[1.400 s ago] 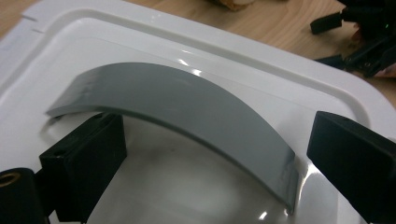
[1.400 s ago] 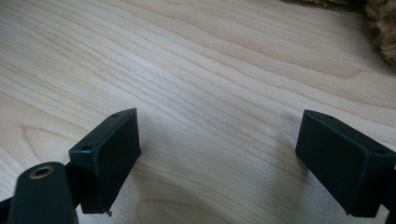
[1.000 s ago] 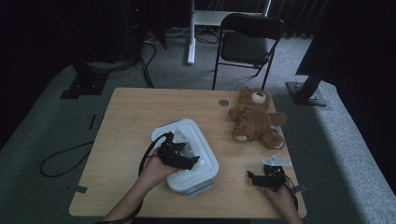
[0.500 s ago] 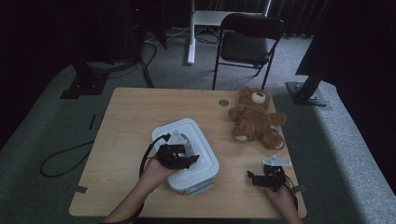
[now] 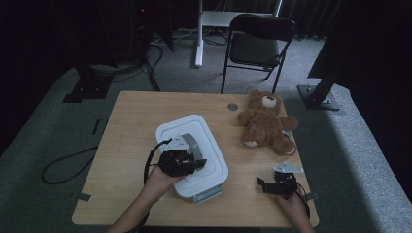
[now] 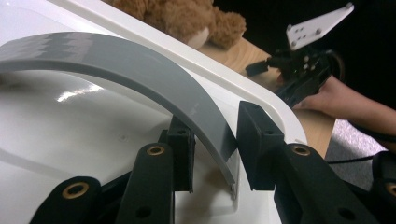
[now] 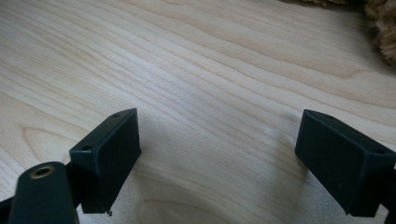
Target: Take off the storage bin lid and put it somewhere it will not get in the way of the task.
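We look down on a pale wooden surface (image 5: 131, 141) that takes up the middle of the high view, with dark carpet around it and a black folding chair (image 5: 257, 41) at the upper centre beyond its far edge.

The largest thing on the surface is a white lidded container (image 5: 211, 148), just left of the frame's centre and turned at a slant. A grey arched handle (image 5: 192, 143) rises from its lid; in the left gripper view this handle (image 6: 140, 70) sweeps from the upper left down to the lower centre.

To the upper right of the container, well apart from it, a brown teddy bear (image 5: 265, 124) sits near the far right part of the surface.

Our left tongs (image 5: 197, 164) lie over the container's lid, left of centre in the high view. In the left gripper view the left tongs (image 6: 215, 144) have just been closing, and their two black pads now stand on either side of the handle's lower end, pressed close against it.

Our right tongs (image 5: 262, 183) rest low at the lower right of the high view, near the surface's front edge. In the right gripper view the right tongs (image 7: 219, 158) are spread wide over bare wood, holding nothing.
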The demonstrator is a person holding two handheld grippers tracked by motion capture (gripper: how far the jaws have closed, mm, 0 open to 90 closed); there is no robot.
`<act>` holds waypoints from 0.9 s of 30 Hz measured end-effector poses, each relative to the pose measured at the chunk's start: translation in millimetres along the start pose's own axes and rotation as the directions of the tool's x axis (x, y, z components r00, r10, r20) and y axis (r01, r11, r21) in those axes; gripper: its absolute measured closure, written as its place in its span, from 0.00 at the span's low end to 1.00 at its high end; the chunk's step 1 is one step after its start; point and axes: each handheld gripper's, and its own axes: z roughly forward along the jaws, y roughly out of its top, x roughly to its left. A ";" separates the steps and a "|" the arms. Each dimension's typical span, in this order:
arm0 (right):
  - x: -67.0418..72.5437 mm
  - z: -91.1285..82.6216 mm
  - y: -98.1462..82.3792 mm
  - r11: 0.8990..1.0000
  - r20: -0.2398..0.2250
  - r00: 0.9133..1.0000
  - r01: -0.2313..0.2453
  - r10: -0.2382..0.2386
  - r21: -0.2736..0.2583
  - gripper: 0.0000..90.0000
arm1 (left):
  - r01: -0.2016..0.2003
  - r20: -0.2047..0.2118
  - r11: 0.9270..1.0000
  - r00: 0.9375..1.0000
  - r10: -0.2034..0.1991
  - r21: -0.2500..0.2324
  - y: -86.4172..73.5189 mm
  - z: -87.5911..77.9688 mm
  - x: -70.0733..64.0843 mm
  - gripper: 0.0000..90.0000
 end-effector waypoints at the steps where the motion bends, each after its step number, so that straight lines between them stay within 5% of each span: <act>1: -0.1 0.0 0.0 1.000 0.000 1.000 0.001 -0.001 0.000 0.15 | -0.002 0.001 1.000 1.000 0.002 -0.010 1.1 -2.8 -0.9 0.77; 8: -0.3 0.2 0.0 1.000 0.001 1.000 0.004 -0.004 -0.002 0.15 | -0.028 -0.014 0.998 1.000 0.028 -0.053 10.4 -24.9 -5.7 0.80; 27: -0.2 0.2 0.0 1.000 0.001 1.000 0.003 -0.003 -0.002 0.15 | -0.032 -0.040 0.998 0.999 0.029 -0.062 7.8 -70.2 5.1 0.80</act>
